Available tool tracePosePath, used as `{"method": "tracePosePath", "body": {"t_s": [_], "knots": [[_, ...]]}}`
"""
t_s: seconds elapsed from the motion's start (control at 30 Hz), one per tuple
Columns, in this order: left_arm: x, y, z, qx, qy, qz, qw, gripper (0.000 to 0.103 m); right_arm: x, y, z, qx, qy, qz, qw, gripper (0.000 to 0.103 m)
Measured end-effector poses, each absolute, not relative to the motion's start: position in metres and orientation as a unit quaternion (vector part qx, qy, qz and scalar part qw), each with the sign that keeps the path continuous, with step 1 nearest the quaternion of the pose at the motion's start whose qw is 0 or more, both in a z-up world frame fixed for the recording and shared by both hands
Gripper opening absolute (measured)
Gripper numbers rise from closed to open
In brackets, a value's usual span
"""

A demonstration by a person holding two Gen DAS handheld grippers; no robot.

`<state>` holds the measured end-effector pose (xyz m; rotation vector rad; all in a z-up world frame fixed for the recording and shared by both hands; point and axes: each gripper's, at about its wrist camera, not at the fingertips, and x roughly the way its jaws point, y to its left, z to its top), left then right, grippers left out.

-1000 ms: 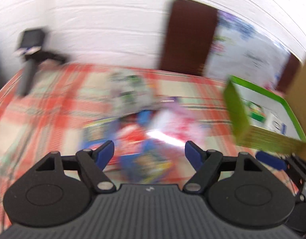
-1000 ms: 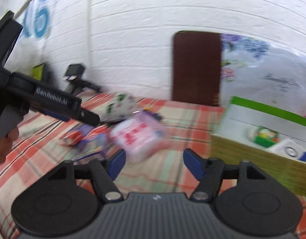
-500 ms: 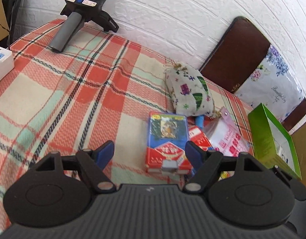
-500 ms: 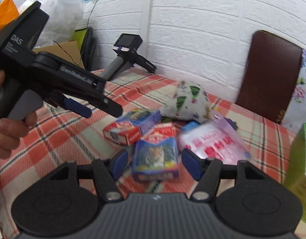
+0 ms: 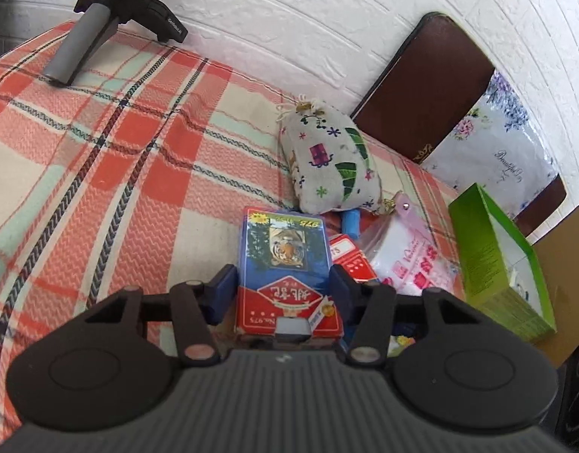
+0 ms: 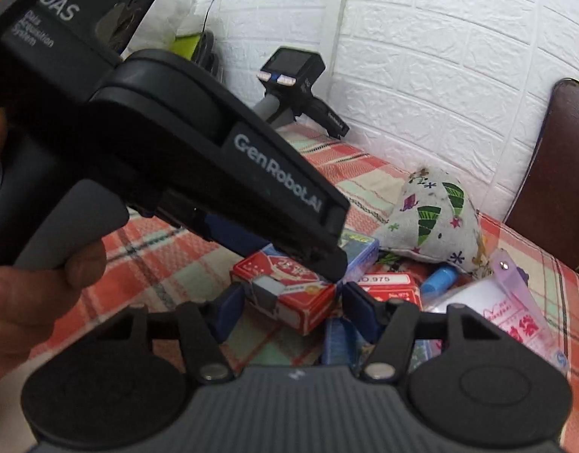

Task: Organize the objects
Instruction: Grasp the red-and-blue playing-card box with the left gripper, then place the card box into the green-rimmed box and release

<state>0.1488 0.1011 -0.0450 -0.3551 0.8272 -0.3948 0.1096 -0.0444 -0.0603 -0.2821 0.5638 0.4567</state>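
Since the frame half a second earlier the left gripper [image 5: 283,290] has eased forward over the tiger card box [image 5: 285,260] and its jaws have just been closing, so the blue pads now sit against the box's two long sides, clenched on it; the right gripper [image 6: 293,302] has come in closer to the pile, its jaws narrowing a little. In the left wrist view the tiger card box lies flat on the plaid cloth [image 5: 112,158], dead centre, red end toward the camera. At about 12 o'clock from it rests the printed drawstring pouch [image 5: 330,166], touching the box's far end. At 2 o'clock lie a red card box [image 5: 351,260], a small blue tube [image 5: 350,221] and a clear zip bag [image 5: 410,256] with pink print. At 3 o'clock stands the green carton [image 5: 493,260], open on top. At 10 o'clock, far back against the white brick wall [image 5: 289,19], a spare handheld gripper [image 5: 112,3] rests on the cloth. In the right wrist view the red end of the tiger box [image 6: 289,294] lies between the right gripper's blue pads, but whether they press on it I cannot tell. A person's hand [image 6: 36,294] at 9 o'clock holds the left gripper's handle, whose black body crosses the upper left.
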Motion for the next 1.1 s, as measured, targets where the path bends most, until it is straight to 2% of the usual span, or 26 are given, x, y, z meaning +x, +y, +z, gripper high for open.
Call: {"method": "tracePosePath", "body": {"t_s": [0.3, 0.6, 0.83, 0.97, 1.03, 1.1], "knots": [[0.125, 0.046, 0.001, -0.131, 0.357, -0.230, 0.896, 0.056, 0.067, -0.082, -0.030, -0.118, 0.198, 0.169, 0.958, 0.058], [0.134, -0.094, 0.033, -0.047, 0.334, -0.334, 0.880, 0.056, 0.050, -0.195, -0.008, -0.074, 0.149, 0.038, 0.985, 0.058], [0.148, -0.189, 0.027, -0.001, 0.348, -0.393, 0.851, 0.056, 0.054, -0.280, -0.010, -0.035, 0.151, -0.046, 0.987, 0.058], [0.161, -0.223, 0.015, 0.015, 0.360, -0.402, 0.842, 0.056, 0.065, -0.311, -0.021, -0.025, 0.162, -0.069, 0.984, 0.059], [0.165, -0.233, 0.011, 0.030, 0.359, -0.385, 0.850, 0.056, 0.074, -0.321, -0.030, -0.029, 0.181, -0.086, 0.979, 0.064], [0.166, -0.235, 0.010, 0.049, 0.353, -0.360, 0.862, 0.056, 0.078, -0.330, -0.036, -0.021, 0.195, -0.102, 0.975, 0.064]]}}
